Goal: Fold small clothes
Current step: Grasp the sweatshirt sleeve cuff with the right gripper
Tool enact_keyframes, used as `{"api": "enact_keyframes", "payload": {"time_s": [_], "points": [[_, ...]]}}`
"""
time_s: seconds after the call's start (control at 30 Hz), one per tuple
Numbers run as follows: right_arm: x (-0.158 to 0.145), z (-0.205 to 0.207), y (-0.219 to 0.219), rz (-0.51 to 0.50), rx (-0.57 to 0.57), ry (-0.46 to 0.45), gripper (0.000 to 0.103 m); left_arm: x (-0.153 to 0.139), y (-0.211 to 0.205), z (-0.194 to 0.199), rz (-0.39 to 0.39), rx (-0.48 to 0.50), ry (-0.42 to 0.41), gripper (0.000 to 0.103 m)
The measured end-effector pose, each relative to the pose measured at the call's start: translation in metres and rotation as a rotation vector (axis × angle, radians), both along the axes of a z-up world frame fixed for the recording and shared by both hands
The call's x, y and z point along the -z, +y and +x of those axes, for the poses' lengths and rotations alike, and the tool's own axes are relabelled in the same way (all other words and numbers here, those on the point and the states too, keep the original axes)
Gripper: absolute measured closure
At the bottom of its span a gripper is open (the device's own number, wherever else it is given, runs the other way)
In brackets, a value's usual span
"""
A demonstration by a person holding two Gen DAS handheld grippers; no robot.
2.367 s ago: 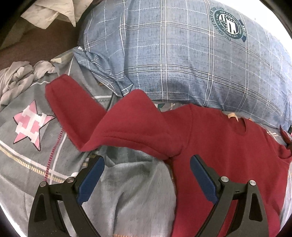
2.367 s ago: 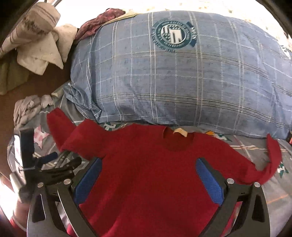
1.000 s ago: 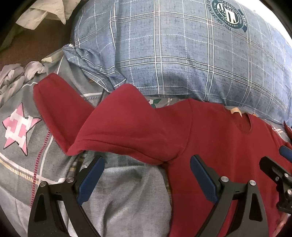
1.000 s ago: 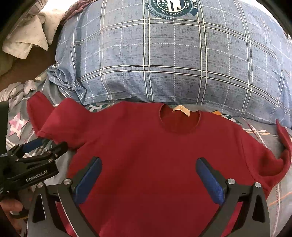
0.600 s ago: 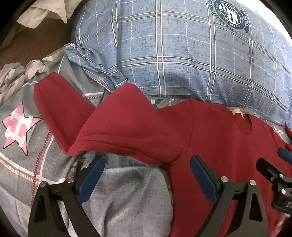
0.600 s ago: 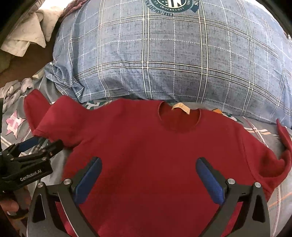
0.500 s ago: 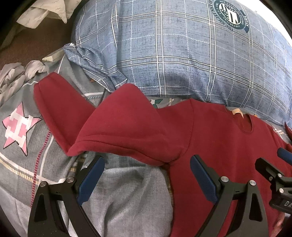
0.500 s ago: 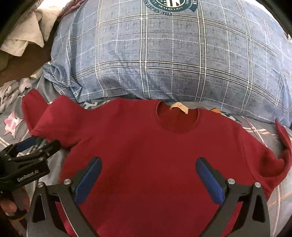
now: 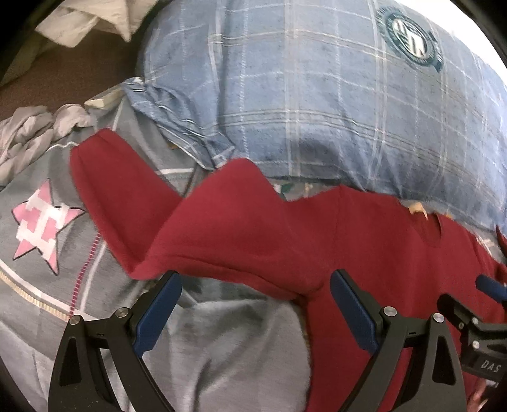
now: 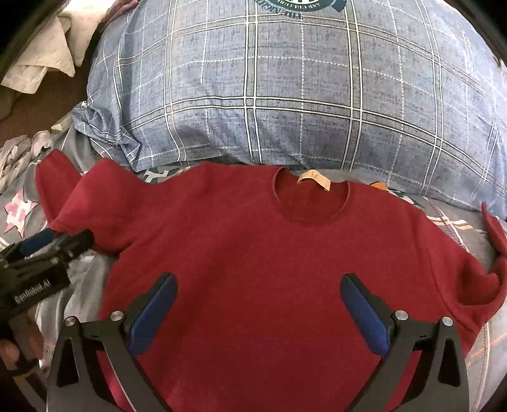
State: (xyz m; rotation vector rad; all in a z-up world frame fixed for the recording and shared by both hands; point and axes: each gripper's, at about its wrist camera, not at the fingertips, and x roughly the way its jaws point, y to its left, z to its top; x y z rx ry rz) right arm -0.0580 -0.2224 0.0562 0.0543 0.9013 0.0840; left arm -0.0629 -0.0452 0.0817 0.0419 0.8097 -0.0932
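Note:
A dark red sweatshirt point(image 10: 269, 253) lies front up on the bed, collar and tan label point(image 10: 314, 178) toward the pillow. Its left sleeve point(image 9: 221, 234) is bent back on itself, cuff pointing up-left; the right sleeve point(image 10: 494, 250) curls up at the far right. My left gripper point(image 9: 253, 304) hovers open just below that bent left sleeve, nothing between its blue pads. My right gripper point(image 10: 258, 304) stands open above the sweatshirt's chest, empty. In the right wrist view, the left gripper point(image 10: 54, 242) shows at the left edge beside the sleeve.
A big blue plaid pillow point(image 10: 285, 95) lies right behind the collar. The grey bedsheet point(image 9: 47, 285) carries a pink star point(image 9: 44, 222). Crumpled grey cloth point(image 9: 28, 133) and white cloth point(image 9: 82, 22) lie at the far left by a brown floor.
Both grippers have stayed open. The right gripper has crept forward over the sweatshirt toward the pillow; the left view has shifted slightly and blurred.

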Motion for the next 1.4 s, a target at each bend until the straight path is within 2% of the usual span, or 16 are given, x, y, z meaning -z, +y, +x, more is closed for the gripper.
{"api": "enact_keyframes", "payload": {"time_s": [0.23, 0.47, 0.57, 0.67, 0.73, 0.97, 1.1, 1.27, 1.3, 1.4], "points": [[-0.002, 0.005, 0.007, 0.022, -0.027, -0.004, 0.001, -0.006, 0.027, 0.006, -0.053, -0.078, -0.003, 0.008], [-0.012, 0.017, 0.042, 0.049, -0.164, -0.025, 0.004, -0.02, 0.071, 0.001, -0.138, -0.184, -0.021, 0.01], [-0.018, 0.027, 0.063, 0.099, -0.242, -0.022, 0.012, -0.031, 0.088, -0.01, -0.085, -0.245, -0.067, 0.01], [-0.025, 0.044, 0.096, 0.238, -0.358, 0.001, 0.021, -0.045, 0.111, -0.023, -0.065, -0.34, -0.138, 0.01], [-0.03, 0.054, 0.125, 0.285, -0.413, 0.001, 0.022, -0.052, 0.124, -0.029, -0.052, -0.41, -0.175, 0.01], [-0.042, 0.081, 0.242, 0.277, -0.613, -0.047, 0.031, -0.062, 0.153, -0.048, -0.032, -0.615, -0.275, 0.01], [-0.042, 0.097, 0.293, 0.287, -0.675, -0.056, 0.031, -0.056, 0.16, -0.045, -0.073, -0.634, -0.26, 0.01], [-0.027, 0.114, 0.333, 0.262, -0.68, -0.028, 0.032, -0.051, 0.159, -0.04, -0.088, -0.616, -0.24, 0.01], [-0.02, 0.119, 0.34, 0.273, -0.686, -0.007, 0.034, -0.053, 0.161, -0.041, -0.09, -0.611, -0.241, 0.01], [-0.012, 0.129, 0.335, 0.389, -0.676, 0.011, 0.038, -0.055, 0.168, -0.037, -0.093, -0.606, -0.247, 0.01]]}}
